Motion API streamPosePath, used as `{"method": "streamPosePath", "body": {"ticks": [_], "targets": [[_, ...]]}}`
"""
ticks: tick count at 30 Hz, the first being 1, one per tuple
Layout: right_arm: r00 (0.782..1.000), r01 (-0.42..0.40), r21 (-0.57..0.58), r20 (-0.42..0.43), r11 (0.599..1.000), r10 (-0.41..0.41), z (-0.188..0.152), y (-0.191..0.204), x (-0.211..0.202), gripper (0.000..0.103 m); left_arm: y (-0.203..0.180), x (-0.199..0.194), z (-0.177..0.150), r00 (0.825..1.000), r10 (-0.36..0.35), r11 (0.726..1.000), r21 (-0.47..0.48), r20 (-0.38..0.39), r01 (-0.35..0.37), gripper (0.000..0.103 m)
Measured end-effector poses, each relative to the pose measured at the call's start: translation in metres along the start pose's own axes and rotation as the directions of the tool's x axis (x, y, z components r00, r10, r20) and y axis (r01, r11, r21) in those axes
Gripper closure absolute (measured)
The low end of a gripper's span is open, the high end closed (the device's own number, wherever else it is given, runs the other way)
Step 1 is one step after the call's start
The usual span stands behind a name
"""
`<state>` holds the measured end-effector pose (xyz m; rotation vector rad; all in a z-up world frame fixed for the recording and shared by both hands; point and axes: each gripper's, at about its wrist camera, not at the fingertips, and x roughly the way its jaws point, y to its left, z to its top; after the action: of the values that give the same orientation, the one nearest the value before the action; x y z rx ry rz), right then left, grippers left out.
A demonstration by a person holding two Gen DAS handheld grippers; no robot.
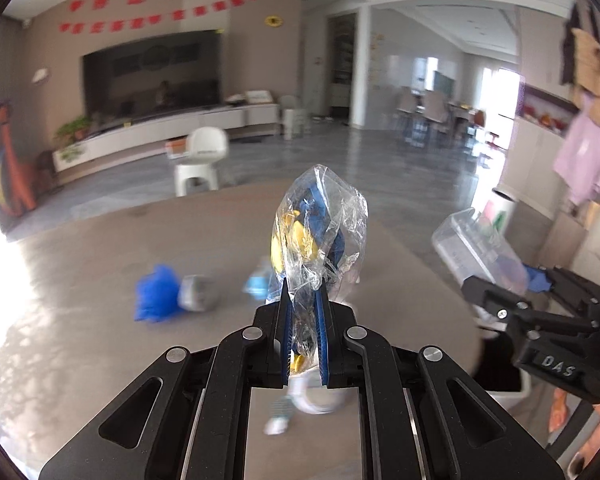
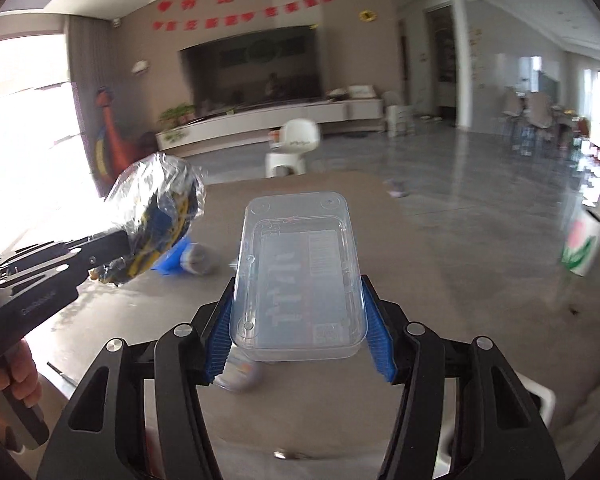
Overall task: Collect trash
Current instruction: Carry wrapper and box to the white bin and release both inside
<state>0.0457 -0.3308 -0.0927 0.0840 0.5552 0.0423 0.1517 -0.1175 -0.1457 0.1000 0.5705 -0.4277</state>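
My left gripper (image 1: 303, 292) is shut on a crumpled clear plastic wrapper (image 1: 320, 224) with blue and yellow print, held above the round grey table (image 1: 100, 280). It also shows at the left of the right wrist view (image 2: 156, 216). My right gripper (image 2: 298, 312) is shut on a clear plastic box (image 2: 298, 272), held above the table; it shows at the right of the left wrist view (image 1: 476, 248). On the table lie a blue crumpled piece (image 1: 156, 298), a grey can (image 1: 198, 298) and a tape roll (image 1: 316, 396).
A white bin (image 1: 504, 376) stands at the table's right edge. A green-and-white carton (image 2: 582, 246) stands on the right. A white stool (image 1: 202, 164) stands on the floor beyond the table. A TV wall and dining chairs are far behind.
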Motion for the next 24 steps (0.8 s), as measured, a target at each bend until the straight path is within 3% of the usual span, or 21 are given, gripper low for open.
{"method": "streamPosePath", "body": {"ticks": [5, 9, 16, 21, 22, 24], "targets": [[0.992, 0.122, 0.048, 0.022, 0.991, -0.123, -0.017, -0.054, -0.036, 0.045, -0.062, 0.013, 0.001, 0.994, -0.106, 0.991, 0.085, -0.023, 0.108, 0.093], [0.975, 0.219, 0.081, 0.02, 0.972, -0.221, -0.036, -0.089, -0.052, 0.045, -0.114, 0.029, -0.002, 0.979, -0.195, 0.968, 0.15, -0.065, 0.203, 0.093], [0.935, 0.352, 0.154, -0.015, 0.923, -0.354, -0.072, -0.147, -0.077, 0.045, -0.207, 0.058, -0.024, 0.925, -0.332, 0.896, 0.244, -0.185, 0.37, 0.093], [0.908, 0.418, 0.187, -0.046, 0.889, -0.417, -0.09, -0.179, -0.082, 0.045, -0.254, 0.084, -0.035, 0.895, -0.371, 0.857, 0.281, -0.248, 0.433, 0.093], [0.903, 0.427, 0.194, -0.05, 0.883, -0.426, -0.094, -0.185, -0.082, 0.045, -0.264, 0.093, -0.037, 0.882, -0.385, 0.844, 0.282, -0.271, 0.456, 0.091], [0.896, 0.444, 0.202, -0.062, 0.873, -0.441, -0.101, -0.188, -0.082, 0.045, -0.281, 0.106, -0.037, 0.863, -0.405, 0.829, 0.275, -0.303, 0.486, 0.067]]}}
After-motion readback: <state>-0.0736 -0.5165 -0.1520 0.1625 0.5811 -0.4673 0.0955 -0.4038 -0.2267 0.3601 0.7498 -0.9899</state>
